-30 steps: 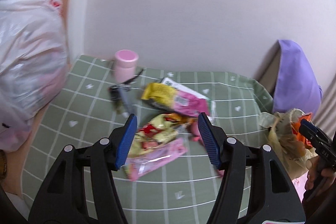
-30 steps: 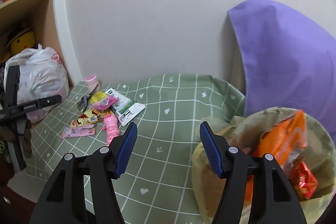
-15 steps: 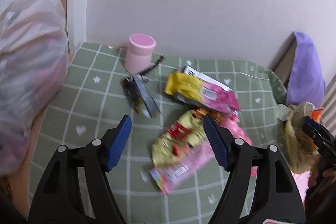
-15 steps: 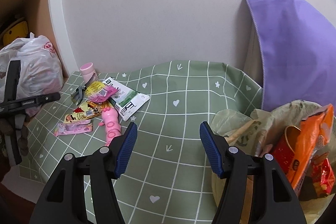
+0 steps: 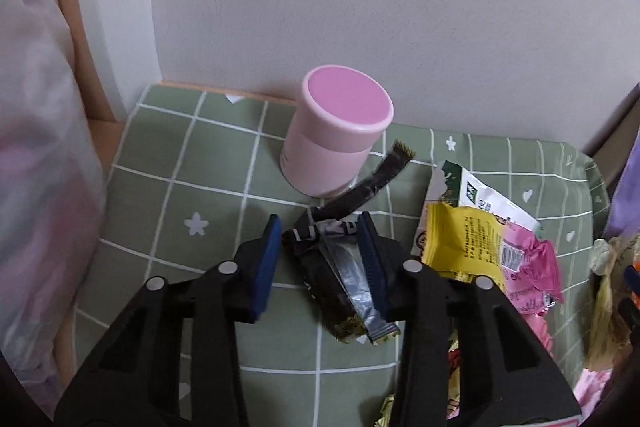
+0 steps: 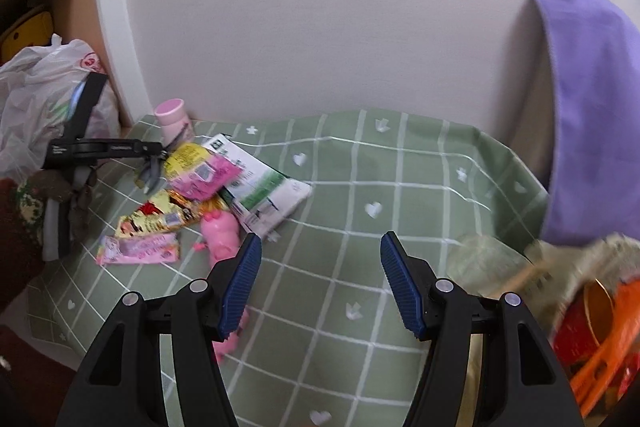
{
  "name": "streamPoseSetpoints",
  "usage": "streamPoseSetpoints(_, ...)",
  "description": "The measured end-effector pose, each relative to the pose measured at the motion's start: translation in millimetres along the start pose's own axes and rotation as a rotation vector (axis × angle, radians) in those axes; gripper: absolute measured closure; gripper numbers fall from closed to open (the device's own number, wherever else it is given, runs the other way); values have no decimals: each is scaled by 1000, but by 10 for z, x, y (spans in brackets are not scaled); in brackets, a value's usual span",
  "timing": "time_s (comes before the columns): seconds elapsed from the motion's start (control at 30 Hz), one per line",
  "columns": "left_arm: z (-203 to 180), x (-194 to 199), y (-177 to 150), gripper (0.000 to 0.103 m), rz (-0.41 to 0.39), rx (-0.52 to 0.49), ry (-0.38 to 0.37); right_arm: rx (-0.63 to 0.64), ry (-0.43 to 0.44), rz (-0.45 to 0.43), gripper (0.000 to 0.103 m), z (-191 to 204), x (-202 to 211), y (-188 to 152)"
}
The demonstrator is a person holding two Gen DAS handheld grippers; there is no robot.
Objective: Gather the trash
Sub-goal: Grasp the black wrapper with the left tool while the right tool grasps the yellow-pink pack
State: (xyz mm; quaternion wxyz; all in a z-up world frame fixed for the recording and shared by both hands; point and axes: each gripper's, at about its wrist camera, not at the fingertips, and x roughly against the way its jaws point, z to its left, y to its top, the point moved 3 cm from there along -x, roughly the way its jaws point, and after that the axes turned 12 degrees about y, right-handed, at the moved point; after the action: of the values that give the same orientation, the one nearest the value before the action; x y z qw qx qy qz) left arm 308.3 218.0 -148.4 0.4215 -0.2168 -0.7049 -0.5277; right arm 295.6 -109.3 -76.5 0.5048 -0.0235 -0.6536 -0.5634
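Both tongs are pointing down at my green checked cloth point(image 6: 400, 163). My left gripper point(image 5: 320, 255) has just been closing, its blue pads bracketing the dark crumpled wrapper point(image 5: 340, 287); the right pad is touching it, the left pad is standing just clear. That wrapper is lying at six o'clock from the pink cup point(image 5: 336, 135), with the yellow-and-pink packet point(image 5: 492, 251) at three o'clock. My right gripper point(image 6: 320, 283) is hanging spread wide over bare cloth, the trash bag point(image 6: 592, 311) at its four o'clock.
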Motion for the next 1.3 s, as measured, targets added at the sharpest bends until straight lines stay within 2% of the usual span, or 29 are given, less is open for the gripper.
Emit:
streamPoseSetpoints(0.1,31,62,-44,91,10,-13,-16,39,47,-6,44,114,-167,160)
streamPoseSetpoints(0.13,42,93,-79,93,24,-8,-40,52,68,-2,44,157,-246,214)
streamPoseSetpoints(0.23,52,212,-230,93,43,-10,-77,103,138,25,44,301,-565,394)
streamPoseSetpoints(0.43,206,488,-483,93,42,-2,-78,217,254,75,44,588,-1157,663)
streamPoseSetpoints(0.5,295,596,-509,92,26,12,-74,271,288,114,44,676,-1356,685)
streamPoseSetpoints(0.6,431,720,-525,84,9,37,-62,317,326,204,45,734,-1627,638)
streamPoseSetpoints(0.67,478,774,-524,81,-4,42,-49,326,336,250,56,723,-1696,561)
streamPoseSetpoints(0.7,498,801,-529,80,-13,44,-45,323,348,233,58,710,-1645,544)
streamPoseSetpoints(0.73,512,819,-532,78,-19,48,-48,304,356,239,71,685,-1611,525)
streamPoseSetpoints(0.87,481,783,-534,68,-18,42,-72,200,370,193,87,529,-1339,467)
streamPoseSetpoints(1.07,262,646,-416,62,-39,-12,-109,79,271,72,91,245,-821,391)
streamPoseSetpoints(1.17,190,525,-266,62,-61,-41,-91,13,225,30,91,85,-624,331)
streamPoseSetpoints(1.3,120,251,-74,62,-39,-48,-75,-44,175,4,91,-50,-443,221)
